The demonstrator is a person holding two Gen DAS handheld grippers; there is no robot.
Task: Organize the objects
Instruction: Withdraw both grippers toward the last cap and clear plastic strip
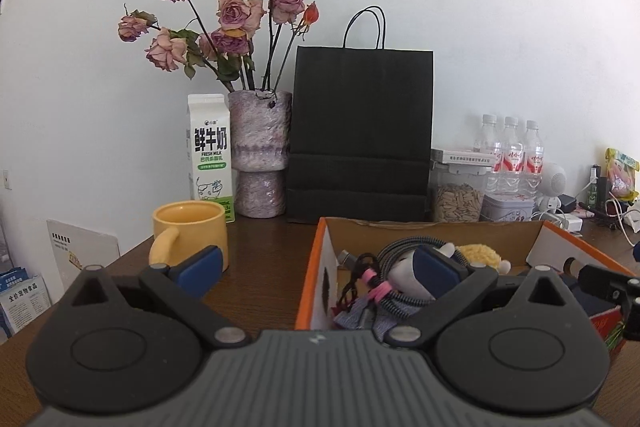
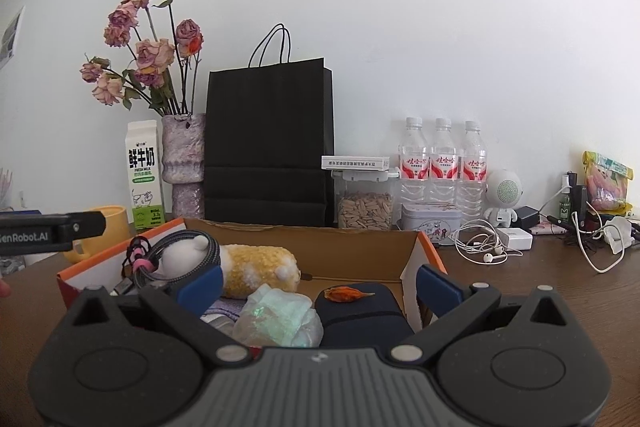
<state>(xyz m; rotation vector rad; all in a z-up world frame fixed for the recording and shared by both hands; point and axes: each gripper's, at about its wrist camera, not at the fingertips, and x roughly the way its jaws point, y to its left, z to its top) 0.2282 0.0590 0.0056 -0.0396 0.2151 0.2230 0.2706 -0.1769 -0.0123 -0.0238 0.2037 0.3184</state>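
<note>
Right wrist view: both hand-held grippers (image 2: 318, 285) gape empty; box (image 2: 408, 281) contents partly hidden.

spread tongs (image 1: 318, 273) over orange box (image 1: 310, 283)

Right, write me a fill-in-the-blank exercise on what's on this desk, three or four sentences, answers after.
1. The paper bag standing against the wall is ____ in colour.
2. The number of water bottles in the row is ____.
3. The plush toy lies inside the cardboard ____.
4. The carton next to the vase holds ____.

Missing words: black; three; box; milk
</note>
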